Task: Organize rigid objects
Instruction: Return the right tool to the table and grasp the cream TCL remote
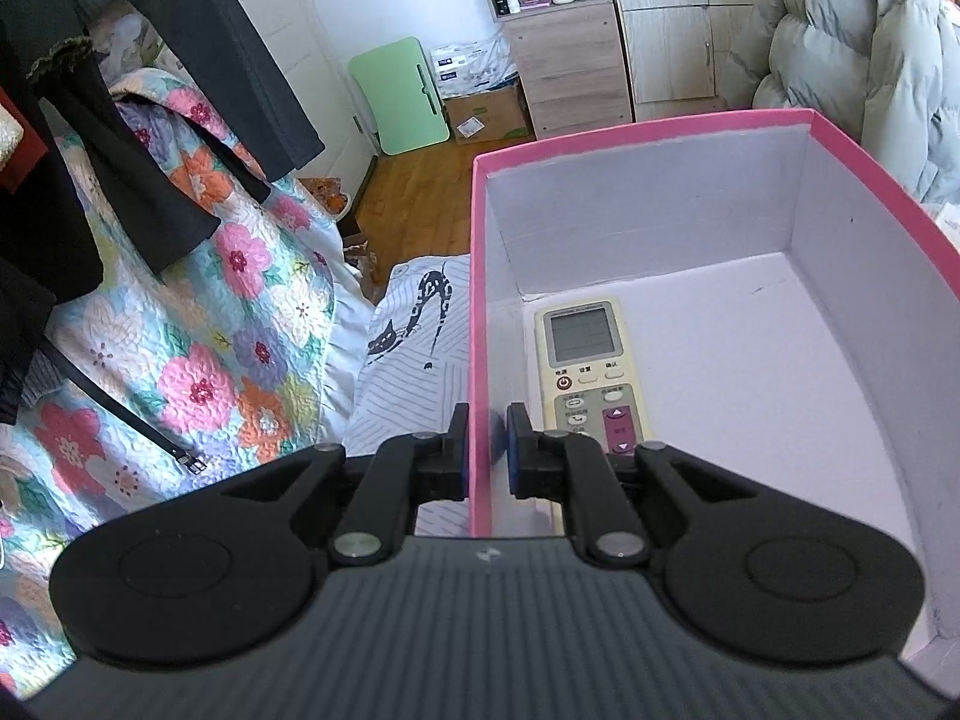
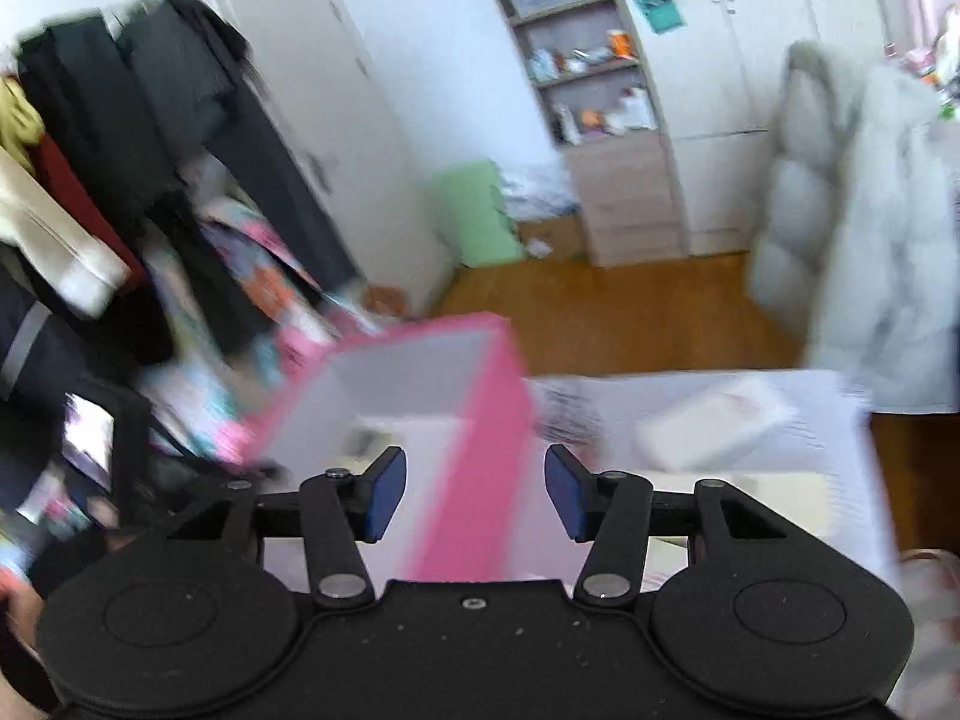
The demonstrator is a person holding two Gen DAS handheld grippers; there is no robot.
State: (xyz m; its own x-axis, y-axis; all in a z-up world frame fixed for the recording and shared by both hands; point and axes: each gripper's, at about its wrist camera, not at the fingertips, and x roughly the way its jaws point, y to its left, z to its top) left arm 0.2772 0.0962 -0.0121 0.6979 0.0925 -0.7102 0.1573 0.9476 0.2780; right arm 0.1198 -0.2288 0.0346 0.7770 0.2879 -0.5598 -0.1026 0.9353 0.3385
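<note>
The left gripper (image 1: 487,447) is clamping the left wall of the pink box (image 1: 654,131), one pad outside the wall and one inside, steadying it on the bed beside the floral quilt (image 1: 198,360). Inside, a cream remote control (image 1: 585,360) is lying flat on the white floor of the box, against the left wall and close to the far left corner — its long axis running parallel to that wall, its screen end pointing toward the far wall and its button end toward the gripper.

The right gripper (image 2: 475,492) is hanging above the box's right wall with its jaws standing roughly half open and nothing between them; its view is badly blurred. A pale flat object (image 2: 714,420) is lying on the bed beyond the box's right edge, too smeared to identify.

The step in hand looks to be the changeover between items — one remote boxed, the free gripper empty. The next move probably calls for reaching right to another loose object while the left keeps the box steady.
</note>
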